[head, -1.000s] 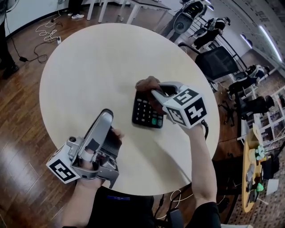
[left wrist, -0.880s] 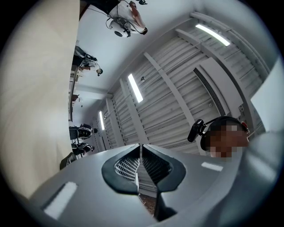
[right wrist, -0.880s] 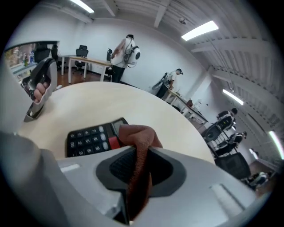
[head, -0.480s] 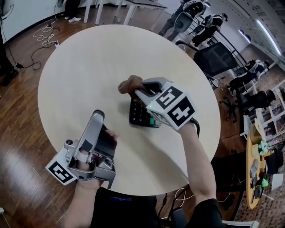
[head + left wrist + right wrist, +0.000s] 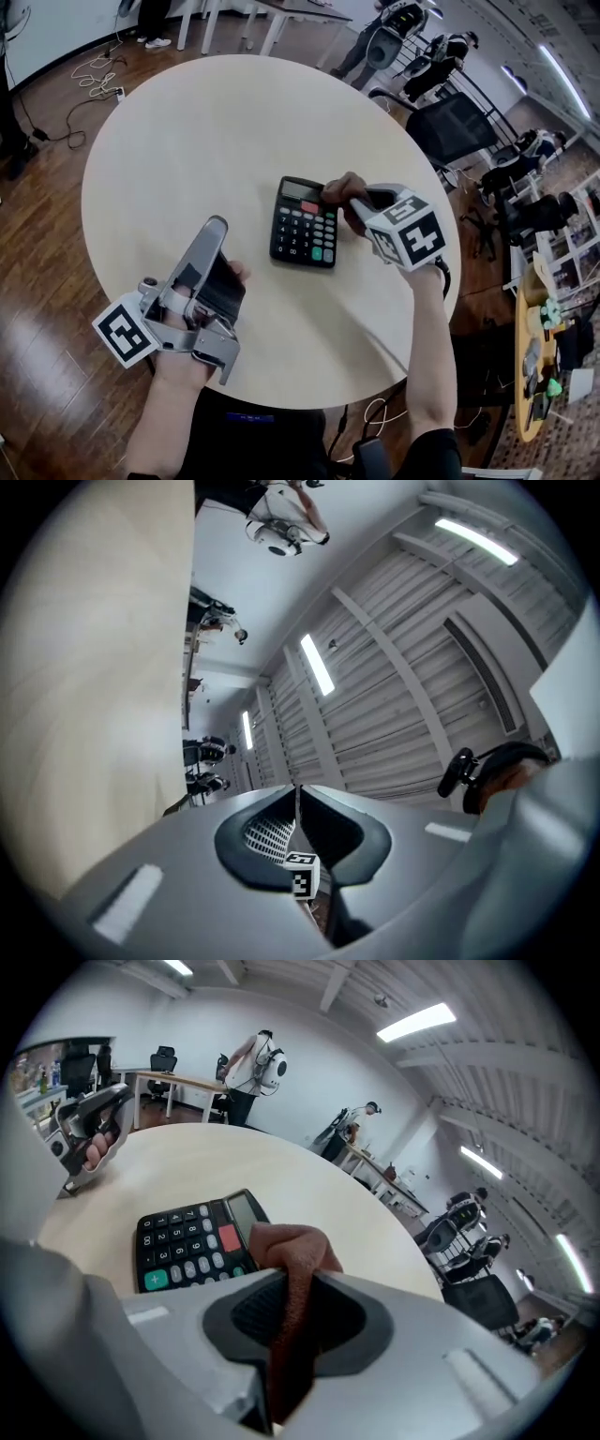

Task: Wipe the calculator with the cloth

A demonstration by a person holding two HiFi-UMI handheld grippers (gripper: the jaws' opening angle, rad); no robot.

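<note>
We wipe the calculator's display corner

The round tabletop (image 5: pixel 187 141) carries the black calculator (image 5: pixel 302 225) face up. Our left gripper (image 5: pixel 212 234) hangs aside, fingers pressed together and empty, while our right gripper (image 5: pixel 359 199) pinches the brown cloth (image 5: pixel 292 1246) against the display corner.

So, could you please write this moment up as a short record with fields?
surface: round cream table
target: black desk calculator, flat, keys up
tool: bunched brown cloth, over the calculator's display corner
right gripper: shut on the brown cloth
left gripper: shut, empty, near the table's edge, apart from the calculator
</note>
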